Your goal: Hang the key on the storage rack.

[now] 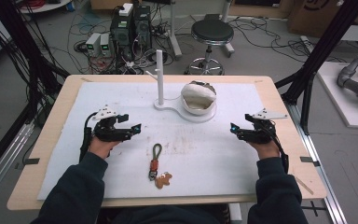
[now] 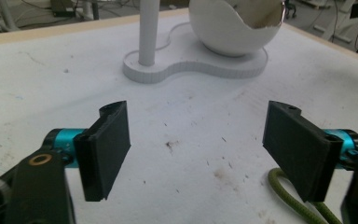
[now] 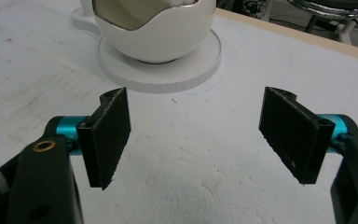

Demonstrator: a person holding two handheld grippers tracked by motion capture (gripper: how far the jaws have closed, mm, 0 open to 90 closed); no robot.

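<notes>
Olive-green corded keychain [image 1: 157, 164] lying on white surface [image 1: 74, 154], long axis pointing away toward post stand [image 1: 160, 77]. Left gripper [image 1: 129, 126] nearer, jaws wide, empty; keychain just right. Right gripper [image 1: 237, 130] farther, jaws wide, empty.

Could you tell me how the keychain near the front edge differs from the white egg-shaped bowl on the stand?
The keychain lies flat on the white mat near the person, between the two grippers; the egg-shaped bowl sits raised on the round pad of the white stand at the far side. The keychain is slim and coloured, with a green cord loop and brown charm; the bowl is bulky, white, with a jagged open rim. Neither is touched by a gripper.
</notes>
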